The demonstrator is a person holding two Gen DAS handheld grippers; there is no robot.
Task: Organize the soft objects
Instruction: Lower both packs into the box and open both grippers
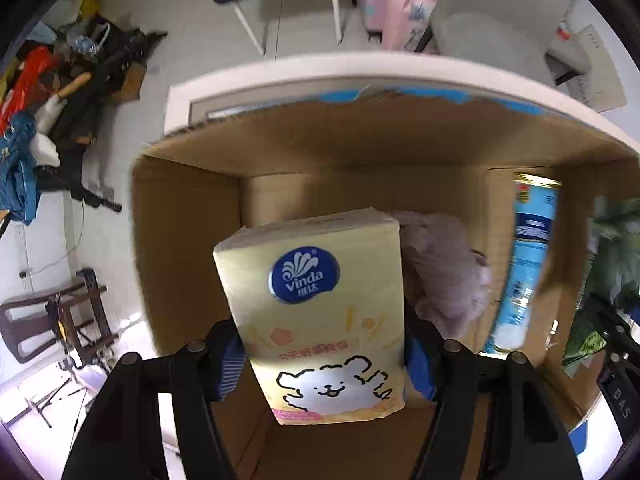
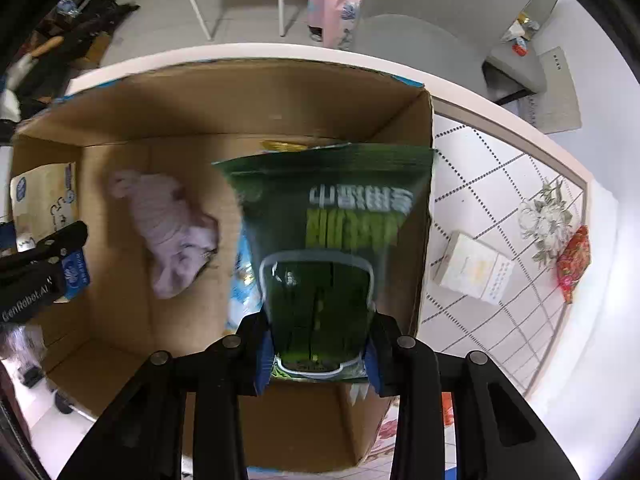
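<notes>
I've got the left gripper clamped on a tissue pack and the right gripper on a green bag, both above the cardboard box, so next I'd lower and release.

Green bag print blurred

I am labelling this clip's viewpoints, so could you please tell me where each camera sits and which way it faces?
Left wrist: on the left gripper, looking down into the cardboard box; its black fingers clamp a yellow Vinda tissue pack.
Right wrist: on the right gripper, facing down over the same box; its fingers clamp a green snack bag, and the left gripper shows at the left edge.
Shared: the box, the lilac cloth, the blue-labelled tin, the tissue pack, the snack bag.
</notes>
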